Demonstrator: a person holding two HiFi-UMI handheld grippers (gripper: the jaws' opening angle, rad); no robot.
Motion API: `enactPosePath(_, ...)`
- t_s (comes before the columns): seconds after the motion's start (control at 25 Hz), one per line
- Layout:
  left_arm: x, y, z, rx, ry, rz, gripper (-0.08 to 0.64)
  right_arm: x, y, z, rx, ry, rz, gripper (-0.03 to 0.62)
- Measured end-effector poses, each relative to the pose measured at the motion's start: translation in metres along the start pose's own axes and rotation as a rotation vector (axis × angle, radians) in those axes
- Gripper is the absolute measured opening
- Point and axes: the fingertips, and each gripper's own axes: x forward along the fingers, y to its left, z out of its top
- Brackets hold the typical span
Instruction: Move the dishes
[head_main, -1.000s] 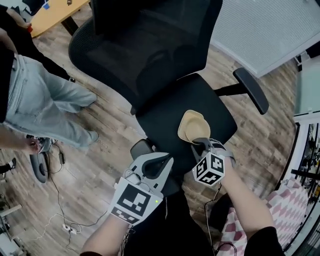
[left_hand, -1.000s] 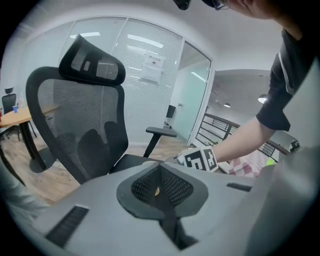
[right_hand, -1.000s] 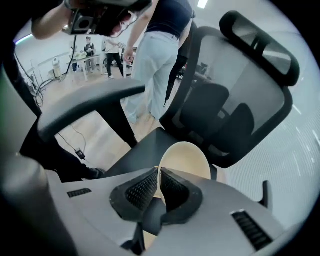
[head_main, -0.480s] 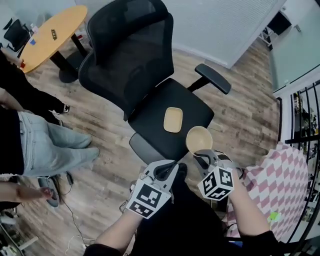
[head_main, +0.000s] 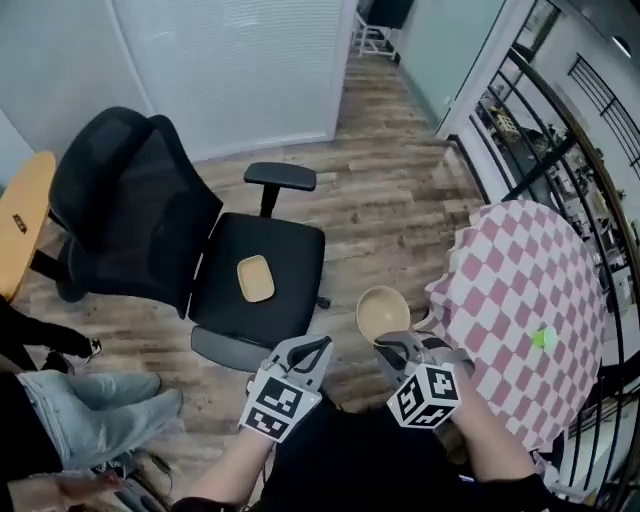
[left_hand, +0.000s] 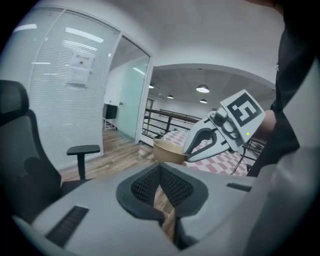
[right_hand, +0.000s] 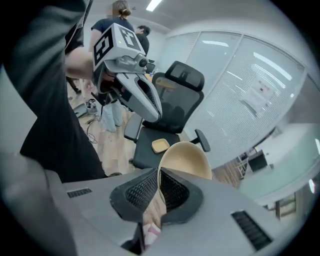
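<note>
The bowl (head_main: 383, 312) is up in the air, its mouth upward, carried over the wood floor (head_main: 390, 215) between the chair (head_main: 140, 225) and the checked table (head_main: 520, 290). The right gripper (head_main: 393, 343) has it by the near rim. In the right gripper view its jaws are pinched on the rim of the bowl (right_hand: 186, 156), one pad inside the wall and one outside. Seen from the left gripper view, the bowl (left_hand: 168, 151) sits level at the tip of the right gripper (left_hand: 192, 150).

The left gripper (head_main: 318, 345) hangs just beside the right one, on the chair side, not touching the bowl. Its jaws are pressed together with nothing between them, as the left gripper view shows (left_hand: 160, 167).

The other dish, a small square plate (head_main: 255, 278), lies flat in the middle of the black chair seat, well apart from both grippers. From the right gripper view the plate (right_hand: 160, 145) shows on the seat just past the bowl's rim.

A small green thing (head_main: 543, 338) lies on the table. At the lower left a person (head_main: 80, 420) in jeans stands on the floor.
</note>
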Motion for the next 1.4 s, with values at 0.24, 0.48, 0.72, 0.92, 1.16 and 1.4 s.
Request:
enactPosePath(0.24,0.075,-0.098,0.048,0.140,0.007,-0.169,0.005,-0.078,0.013,-0.104,0.166,0.074,-0.125,0.031)
enactPosePath(0.48,0.139,-0.233,0.074,0.248,0.017,-0.327,0.005,-0.162,0.050,-0.230,0.335,0.153,-0.246,0.031)
enactPosePath(0.72,0.188,-0.327,0.083,0.252,0.027,-0.379,0.005,-0.214,0.097,-0.327,0.408,0.206,-0.285,0.031)
enactPosePath(0.92,0.212,-0.369,0.093,0.296,0.042,-0.430,0.005,-0.225,0.106,-0.370,0.482,0.222,-0.308,0.031)
enactPosePath(1.16,0.244,-0.368,0.104,0.328,0.064,-0.510,0.005,-0.205,0.082,-0.393,0.552,0.270,-0.341,0.031)
enactPosePath(1.4,0.282,-0.348,0.129,0.371,0.067,-0.605,0.005,-0.186,0.033,-0.405,0.617,0.324,-0.369,0.031)
